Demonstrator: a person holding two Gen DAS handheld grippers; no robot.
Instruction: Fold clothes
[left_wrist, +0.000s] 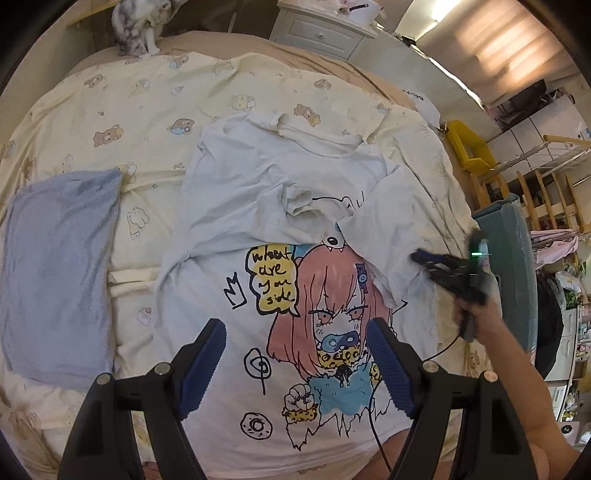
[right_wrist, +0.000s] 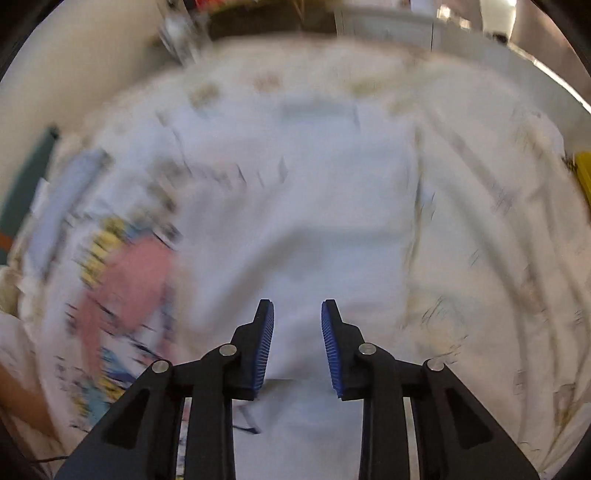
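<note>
A white T-shirt (left_wrist: 240, 206) with a pink-haired cartoon girl print lies on the bed, its upper part and both sleeves folded over the front. My left gripper (left_wrist: 299, 332) is open above the print, holding nothing. My right gripper (left_wrist: 424, 258) reaches over the shirt's right folded edge, blurred. In the right wrist view it (right_wrist: 297, 325) is open with blue pads apart over the folded white cloth (right_wrist: 295, 221); that view is motion-blurred, and the print (right_wrist: 125, 280) shows at left.
A blue folded towel (left_wrist: 55, 266) lies left of the shirt on the bear-print sheet (left_wrist: 129, 103). A cat (left_wrist: 140, 26) sits at the bed's far edge. A white nightstand (left_wrist: 325, 29), a yellow bin (left_wrist: 469, 147) and wooden racks stand beyond the bed's right side.
</note>
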